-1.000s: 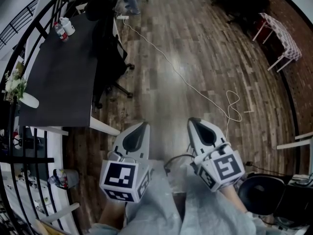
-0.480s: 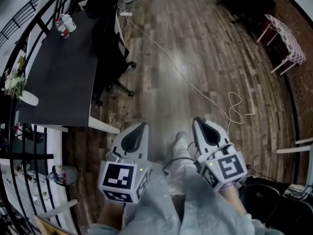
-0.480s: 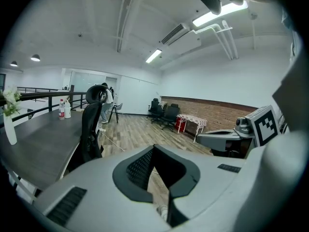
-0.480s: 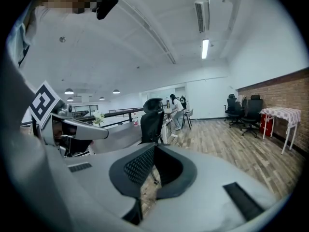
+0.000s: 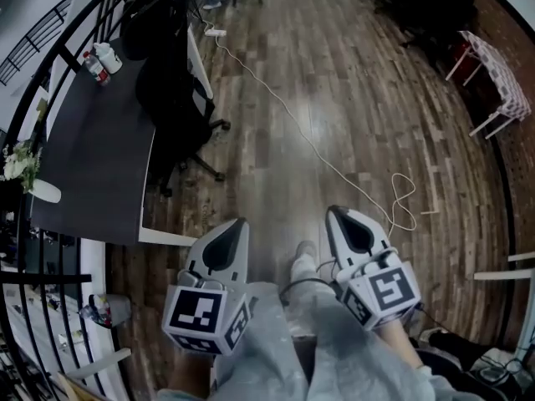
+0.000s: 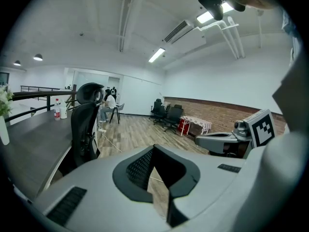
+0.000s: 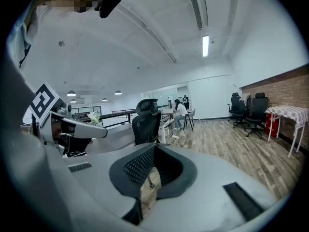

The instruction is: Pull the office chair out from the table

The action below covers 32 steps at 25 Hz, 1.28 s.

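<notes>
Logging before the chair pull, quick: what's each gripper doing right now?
Left gripper: closed, holding nothing.
Right gripper: closed, holding nothing.

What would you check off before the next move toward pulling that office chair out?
1. Office chair tucked against the table: ok.
2. Chair within reach: not ok, it stands well apart from both grippers.
3. Left gripper ready to grab: not ok, jaws together, empty.
4. Right gripper ready: not ok, jaws together, empty.
5. White cable on the floor: probably ok, it lies right of the chair; mind your feet.
6. Chair wheels free: cannot tell.
</notes>
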Each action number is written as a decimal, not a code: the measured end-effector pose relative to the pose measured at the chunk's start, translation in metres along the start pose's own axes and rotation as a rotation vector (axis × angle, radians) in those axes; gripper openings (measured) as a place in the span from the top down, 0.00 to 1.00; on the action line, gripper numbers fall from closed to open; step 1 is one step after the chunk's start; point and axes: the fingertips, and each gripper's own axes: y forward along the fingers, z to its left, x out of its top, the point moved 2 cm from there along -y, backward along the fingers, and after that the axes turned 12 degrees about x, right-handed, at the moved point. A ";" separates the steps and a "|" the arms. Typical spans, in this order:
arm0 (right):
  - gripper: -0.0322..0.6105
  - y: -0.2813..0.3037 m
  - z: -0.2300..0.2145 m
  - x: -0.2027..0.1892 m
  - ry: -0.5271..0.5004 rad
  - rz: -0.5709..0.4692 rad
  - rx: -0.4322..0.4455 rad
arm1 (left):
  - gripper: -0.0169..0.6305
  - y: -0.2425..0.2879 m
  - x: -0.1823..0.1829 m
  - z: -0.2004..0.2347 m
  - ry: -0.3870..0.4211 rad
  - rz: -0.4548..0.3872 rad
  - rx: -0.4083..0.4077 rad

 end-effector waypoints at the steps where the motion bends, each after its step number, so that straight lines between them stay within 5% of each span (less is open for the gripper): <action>1: 0.95 0.003 -0.011 0.003 0.000 0.002 0.006 | 0.96 0.009 0.005 -0.004 -0.007 -0.002 0.004; 18: 0.95 0.031 -0.175 0.052 -0.053 -0.012 0.052 | 0.96 0.127 0.097 -0.055 -0.022 -0.102 0.130; 32: 0.95 0.028 -0.232 0.051 -0.053 -0.033 -0.018 | 0.96 0.187 0.116 -0.080 -0.003 -0.131 0.073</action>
